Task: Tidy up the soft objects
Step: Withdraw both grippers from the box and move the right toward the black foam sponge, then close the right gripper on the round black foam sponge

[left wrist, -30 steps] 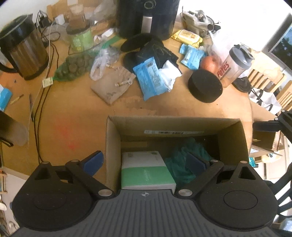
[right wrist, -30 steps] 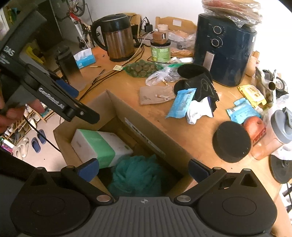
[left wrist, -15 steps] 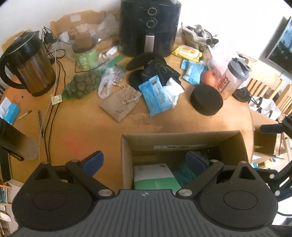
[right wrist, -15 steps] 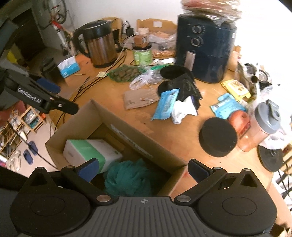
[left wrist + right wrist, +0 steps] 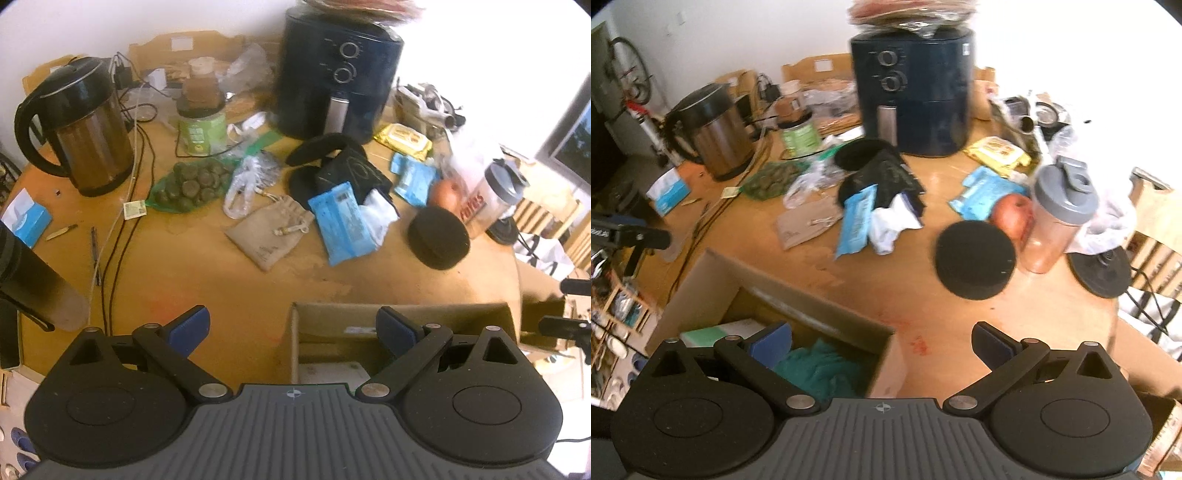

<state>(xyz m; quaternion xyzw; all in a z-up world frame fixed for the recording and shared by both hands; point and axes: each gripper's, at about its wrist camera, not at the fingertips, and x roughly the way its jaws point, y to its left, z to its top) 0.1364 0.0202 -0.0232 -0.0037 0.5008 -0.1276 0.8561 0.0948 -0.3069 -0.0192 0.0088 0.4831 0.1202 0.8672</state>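
Grippers at rest above the table edge: left gripper (image 5: 293,328) and right gripper (image 5: 882,341) both spread wide, holding nothing. Cardboard box (image 5: 701,280) already contains one teal mesh puff (image 5: 820,371) and one green-and-white pack (image 5: 738,328). Still on the table (image 5: 221,280): one black round sponge (image 5: 975,260), one cloth pouch (image 5: 269,230), two blue packets (image 5: 341,221). Likely next pick is the sponge; approach from above, close across its width, squeeze gently.

Cardboard box (image 5: 701,280) open at table's near edge; inside: teal mesh pouf (image 5: 820,369), green/white pack (image 5: 720,332). Black foam disc (image 5: 975,260) flat nr table's right edge.
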